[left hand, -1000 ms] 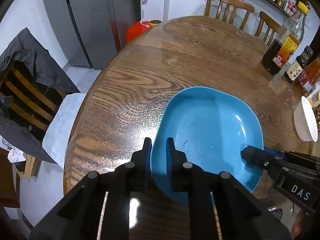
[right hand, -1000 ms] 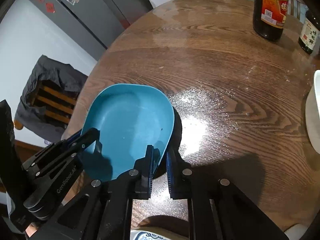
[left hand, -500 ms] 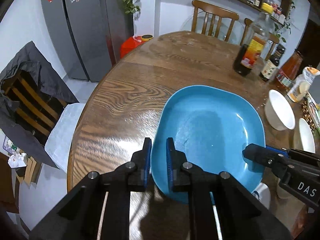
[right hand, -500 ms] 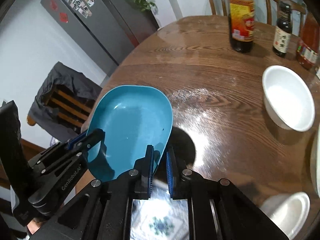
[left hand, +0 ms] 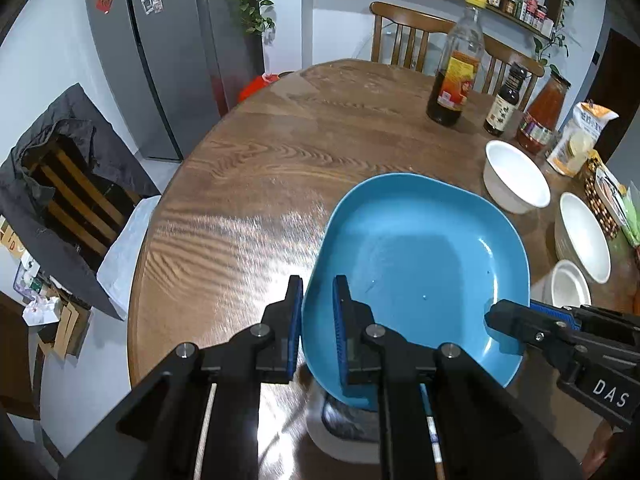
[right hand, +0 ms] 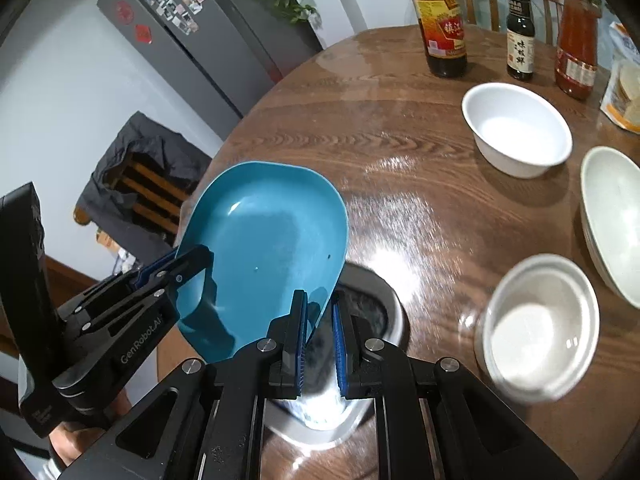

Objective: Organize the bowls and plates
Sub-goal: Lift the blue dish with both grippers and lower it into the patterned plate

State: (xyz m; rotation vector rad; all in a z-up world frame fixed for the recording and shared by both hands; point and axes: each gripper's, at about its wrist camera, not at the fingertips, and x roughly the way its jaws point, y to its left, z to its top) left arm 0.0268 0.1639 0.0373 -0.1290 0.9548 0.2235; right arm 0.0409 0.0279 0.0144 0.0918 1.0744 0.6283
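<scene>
A blue squarish plate (left hand: 416, 256) (right hand: 264, 240) is held in the air above the wooden table (left hand: 320, 140) by both grippers. My left gripper (left hand: 318, 312) is shut on its near left rim. My right gripper (right hand: 320, 320) is shut on its near right rim; it also shows in the left wrist view (left hand: 516, 324). Under the plate sits a white patterned plate (right hand: 384, 304). White bowls stand to the right: a deep bowl (right hand: 516, 128), a small bowl (right hand: 540, 324) and a stack of shallow bowls (right hand: 612, 216).
Bottles stand at the far side: a dark vinegar bottle (left hand: 452, 80), a small soy bottle (left hand: 504, 104) and a red sauce bottle (left hand: 544, 116). A snack bag (left hand: 576, 136) lies at the right. A chair with a dark jacket (left hand: 60, 168) stands left of the table.
Both grippers have lifted the blue plate up and back from the table. The white bowls and the patterned plate beneath have come into view.
</scene>
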